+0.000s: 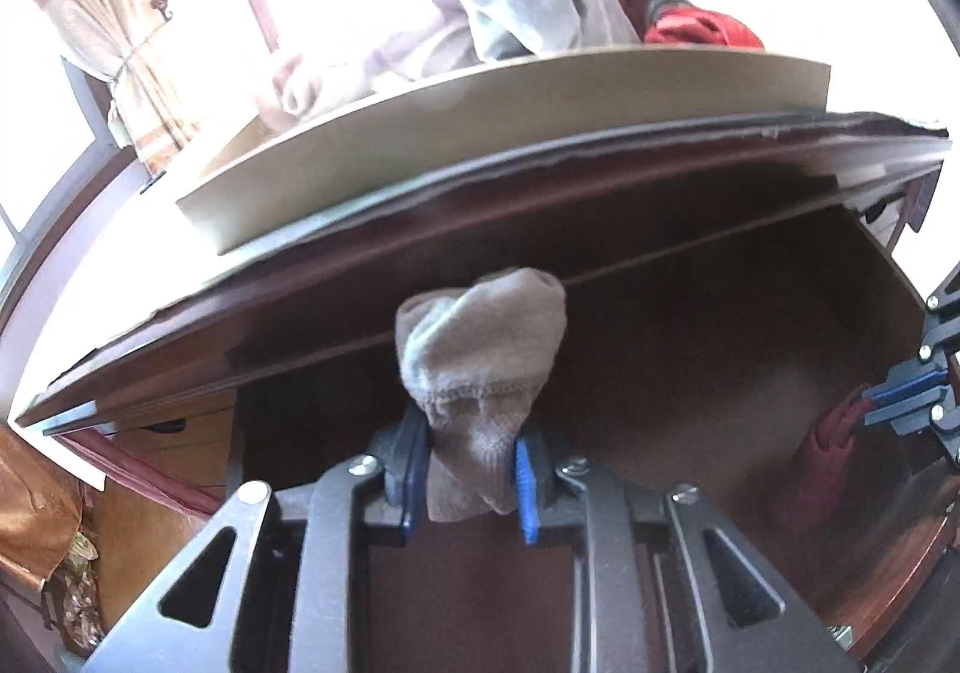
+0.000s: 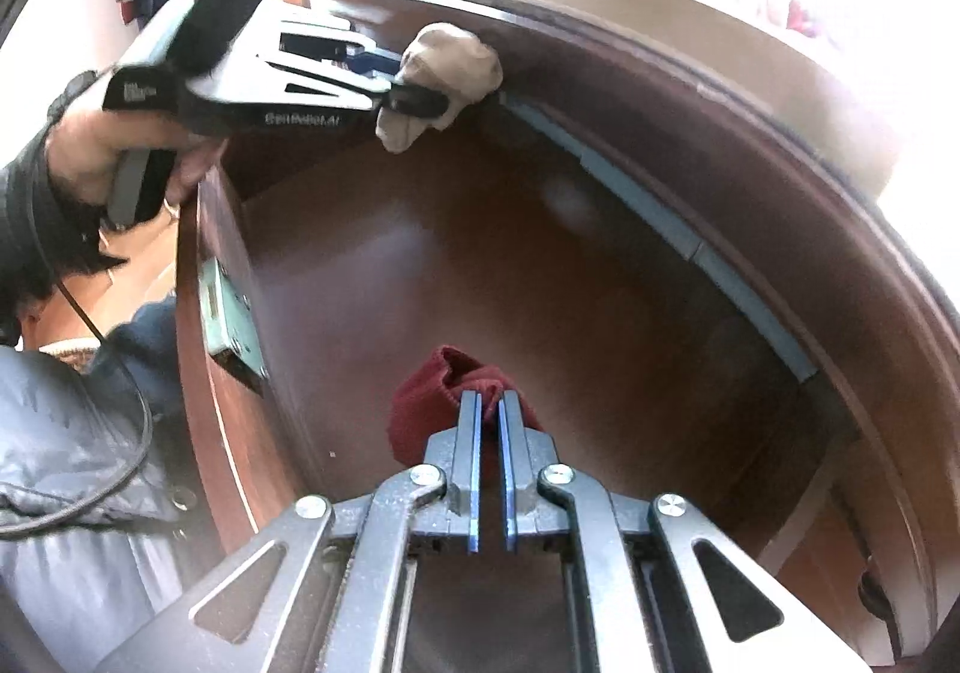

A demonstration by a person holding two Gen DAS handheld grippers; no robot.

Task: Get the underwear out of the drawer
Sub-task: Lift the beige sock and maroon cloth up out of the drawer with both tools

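Note:
My left gripper [image 1: 471,442] is shut on a beige bundle of underwear [image 1: 480,355], held up near the top front edge of the open dark wooden drawer [image 1: 690,349]. It also shows in the right wrist view [image 2: 447,73], clamped in the left gripper [image 2: 414,100]. My right gripper [image 2: 491,397] is shut on a dark red piece of underwear [image 2: 420,403] above the drawer's floor [image 2: 480,253]. The red piece [image 1: 825,445] and the right gripper [image 1: 870,412] show at the right in the left wrist view.
A beige board [image 1: 510,133] lies on the cabinet top above the drawer, with a pile of clothes [image 1: 540,13] behind it. A curtain [image 1: 120,43] hangs at the far left. The person's hand [image 2: 120,151] and dark jacket [image 2: 60,433] are left of the drawer.

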